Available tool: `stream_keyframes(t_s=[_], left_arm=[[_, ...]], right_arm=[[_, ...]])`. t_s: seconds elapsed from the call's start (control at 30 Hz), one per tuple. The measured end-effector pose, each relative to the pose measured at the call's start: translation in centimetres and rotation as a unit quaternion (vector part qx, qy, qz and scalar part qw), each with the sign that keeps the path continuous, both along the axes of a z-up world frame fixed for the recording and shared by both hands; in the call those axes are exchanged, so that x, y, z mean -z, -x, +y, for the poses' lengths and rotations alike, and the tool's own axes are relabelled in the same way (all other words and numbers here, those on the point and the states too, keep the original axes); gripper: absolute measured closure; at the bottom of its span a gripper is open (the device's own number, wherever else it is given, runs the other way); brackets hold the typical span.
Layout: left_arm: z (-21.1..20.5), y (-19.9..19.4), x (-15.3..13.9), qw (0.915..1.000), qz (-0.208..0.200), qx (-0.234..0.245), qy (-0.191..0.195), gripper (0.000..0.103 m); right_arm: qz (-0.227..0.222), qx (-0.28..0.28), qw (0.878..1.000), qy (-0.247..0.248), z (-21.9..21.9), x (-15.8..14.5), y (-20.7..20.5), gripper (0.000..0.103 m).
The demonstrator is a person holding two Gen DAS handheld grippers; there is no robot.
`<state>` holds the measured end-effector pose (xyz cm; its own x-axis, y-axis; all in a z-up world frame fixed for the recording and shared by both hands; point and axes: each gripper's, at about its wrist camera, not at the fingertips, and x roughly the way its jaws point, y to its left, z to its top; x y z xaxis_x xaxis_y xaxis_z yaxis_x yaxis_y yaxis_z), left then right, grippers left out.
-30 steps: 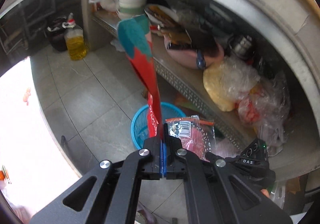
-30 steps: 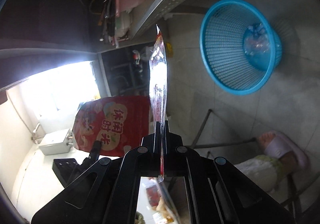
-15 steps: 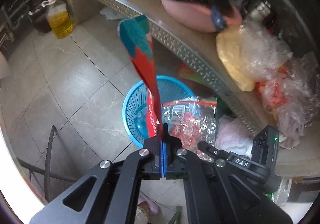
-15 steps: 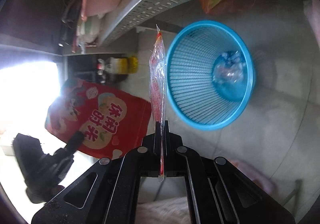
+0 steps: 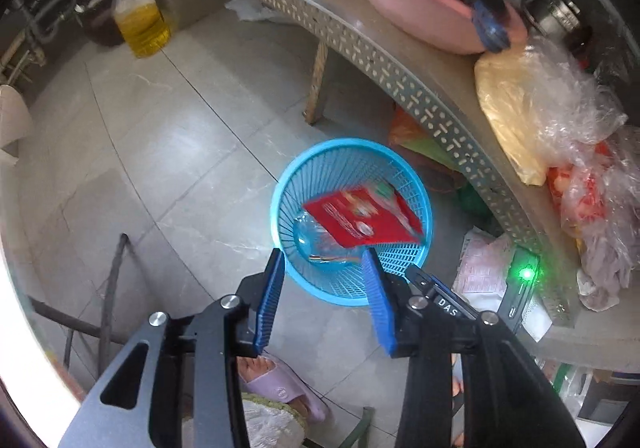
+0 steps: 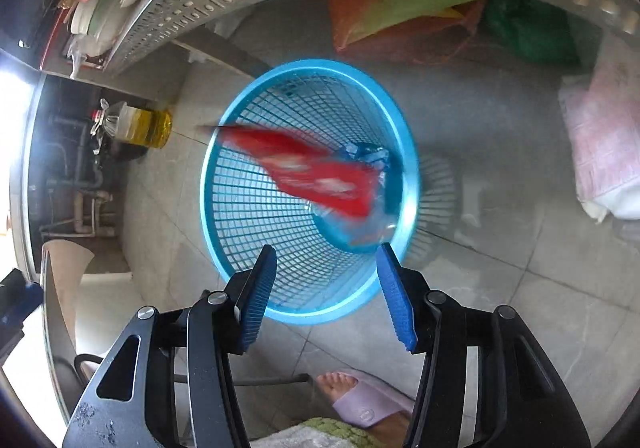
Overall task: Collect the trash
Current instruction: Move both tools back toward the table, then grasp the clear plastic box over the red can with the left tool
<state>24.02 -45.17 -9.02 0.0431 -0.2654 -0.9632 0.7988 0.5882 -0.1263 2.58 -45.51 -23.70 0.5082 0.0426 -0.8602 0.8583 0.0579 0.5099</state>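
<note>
Both tools hung above the blue basket on the tiled floor, and both had just been opening, with nothing left between the pads. The left tool stood released over the near rim of the basket, its blue pads apart and bare. The right tool was likewise released, pointing down into the basket's mouth. The red snack bag was inside the basket, blurred, lying slanted against the mesh wall above the bottom. In the right wrist view, a clear wrapper showed beside the red bag and low in the basket, though blur made its outline hard to fix. Two pieces of trash could be counted there, one red and one clear, in one basket; whether the shiny film on the basket's bottom was a third piece could not be told. Judged by its look, such packaging is very light, thin and limp, slick on the surface and apt to flutter or slide, so it would be best pinched at a flat sealed edge, not the slack middle. Beside the basket stood a metal table with a perforated edge, carrying a pink basin and plastic bags. Farther from the basket stood one oil bottle.
</note>
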Motion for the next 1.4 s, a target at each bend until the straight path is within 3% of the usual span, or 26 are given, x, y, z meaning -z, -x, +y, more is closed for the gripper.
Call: stream_keyframes(t_s=[0.2, 0.33, 0.5, 0.67, 1.0, 1.13, 1.3, 1.4], left_arm=[[3.7, 0.4, -5.8, 0.9985, -0.032, -0.005, 0.045, 0.058], [7.7, 1.9, -10.4, 0.9938, -0.057, -0.01, 0.094, 0.049], [12.9, 3.7, -14.3, 0.9866, -0.071, -0.032, 0.143, 0.042], [19.3, 5.5, -17.0, 0.9766, -0.098, -0.071, 0.178, 0.037], [33.0, 8.4, -19.0, 0.9559, -0.161, -0.137, 0.204, 0.03], [39.0, 9.8, -19.4, 0.9412, -0.209, -0.181, 0.194, 0.027], [44.8, 11.1, -18.8, 0.9253, -0.222, -0.244, 0.187, 0.026], [46.8, 11.7, -18.2, 0.9188, -0.237, -0.257, 0.184, 0.025]], right_arm=[[-0.002, -0.02, 1.0, 0.02, 1.2, -2.5, 1.7, 0.052], [-0.014, -0.034, 0.999, 0.04, 1.7, -5.2, 1.8, 0.052], [-0.034, -0.061, 0.994, 0.079, 2.6, -9.7, 1.5, 0.044], [-0.06, -0.11, 0.983, 0.136, 4.5, -15.6, 0.7, 0.034], [-0.152, -0.206, 0.951, 0.174, 7.8, -24.7, -2.0, 0.027], [-0.174, -0.245, 0.94, 0.162, 9.4, -26.0, -3.7, 0.026], [-0.186, -0.302, 0.926, 0.129, 12.0, -26.4, -7.3, 0.026], [-0.192, -0.328, 0.917, 0.119, 13.4, -27.1, -9.1, 0.026]])
